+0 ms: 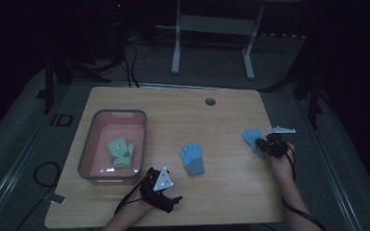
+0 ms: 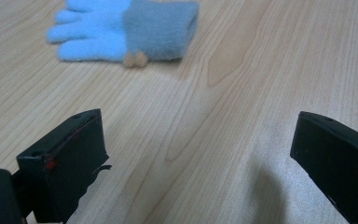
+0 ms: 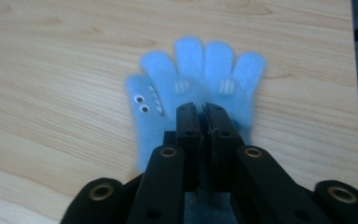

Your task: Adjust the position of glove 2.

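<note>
Right gripper view is showing the right gripper clenching on a blue glove with googly eyes, which is lying flat near the surface's right edge. Left gripper is resting released, jaws wide apart, near a second blue glove mid-surface.

Wood table: pink bin left, blue glove ctr, 2nd blue glove right.

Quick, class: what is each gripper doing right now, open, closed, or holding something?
Left gripper: open, holding nothing.
Right gripper: closed on the blue glove.
</note>
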### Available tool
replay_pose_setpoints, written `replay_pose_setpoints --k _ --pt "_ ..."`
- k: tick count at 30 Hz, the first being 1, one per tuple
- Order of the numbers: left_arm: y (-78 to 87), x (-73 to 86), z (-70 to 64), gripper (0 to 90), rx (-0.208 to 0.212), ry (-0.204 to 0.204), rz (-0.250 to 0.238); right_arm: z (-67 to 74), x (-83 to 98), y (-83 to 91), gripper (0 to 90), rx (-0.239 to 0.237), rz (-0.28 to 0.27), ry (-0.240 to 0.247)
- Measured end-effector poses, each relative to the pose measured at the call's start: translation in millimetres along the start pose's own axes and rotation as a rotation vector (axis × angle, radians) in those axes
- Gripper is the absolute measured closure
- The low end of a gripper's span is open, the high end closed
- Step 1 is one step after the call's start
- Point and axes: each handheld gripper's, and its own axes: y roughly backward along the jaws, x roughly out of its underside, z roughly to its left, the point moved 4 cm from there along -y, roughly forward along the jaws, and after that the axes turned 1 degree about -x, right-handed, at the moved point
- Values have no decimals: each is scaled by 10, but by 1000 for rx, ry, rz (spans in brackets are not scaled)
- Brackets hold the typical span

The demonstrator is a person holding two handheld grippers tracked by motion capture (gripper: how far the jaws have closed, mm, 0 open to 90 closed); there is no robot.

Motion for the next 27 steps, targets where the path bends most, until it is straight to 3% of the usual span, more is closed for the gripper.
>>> replay_pose_setpoints --k 3,6,10,12,15,20,24,27 --pt "19 -4 13 36 5 18 -21 183 -69 137 867 16 -33 -27" --pt "20 -7 9 36 1 10 -18 369 -127 265 867 8 -37 -48" --pt "27 -17 -10 36 7 3 -20 556 -182 353 867 37 -40 -33" --pt "32 -19 -15 36 6 -1 -19 762 -216 416 866 42 -55 -37" --pt "35 -20 -16 36 9 1 -25 886 -231 432 866 43 -63 -41" --pt "48 -34 -29 36 6 -5 -36 1216 -259 437 866 38 -93 -61" --pt "43 -37 -39 36 11 -13 -37 1428 -208 329 866 45 -74 -84" --pt "41 -37 -42 36 10 -12 -41 1498 -161 260 866 42 -52 -89"
